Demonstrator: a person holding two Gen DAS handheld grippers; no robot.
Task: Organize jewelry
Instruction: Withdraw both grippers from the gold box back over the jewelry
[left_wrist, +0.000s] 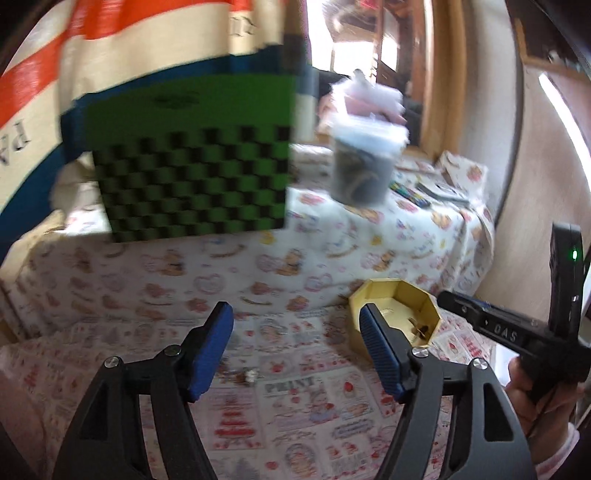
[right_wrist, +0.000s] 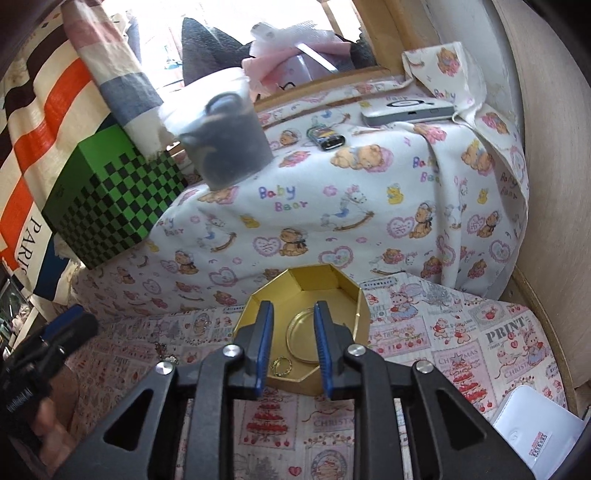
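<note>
A gold octagonal box (right_wrist: 347, 291) sits open on the printed cloth; it also shows in the left wrist view (left_wrist: 388, 295). Inside lie a gold bangle (right_wrist: 299, 325) and a small gold ring (right_wrist: 282, 366). My right gripper (right_wrist: 291, 325) is open and empty, hovering over the box with the bangle between its fingers. My left gripper (left_wrist: 295, 325) is open and empty, left of the box. A small piece of jewelry (left_wrist: 245, 377) lies on the cloth between its fingers; it also shows in the right wrist view (right_wrist: 164, 352).
A green checkered box (left_wrist: 192, 173) (right_wrist: 110, 199) stands at the back left. A grey plastic cup (left_wrist: 364, 170) (right_wrist: 227, 144) stands on the raised bear-print cloth, near a white device (right_wrist: 406, 110) and a lighter (right_wrist: 327, 139). A white box (right_wrist: 535, 435) lies front right.
</note>
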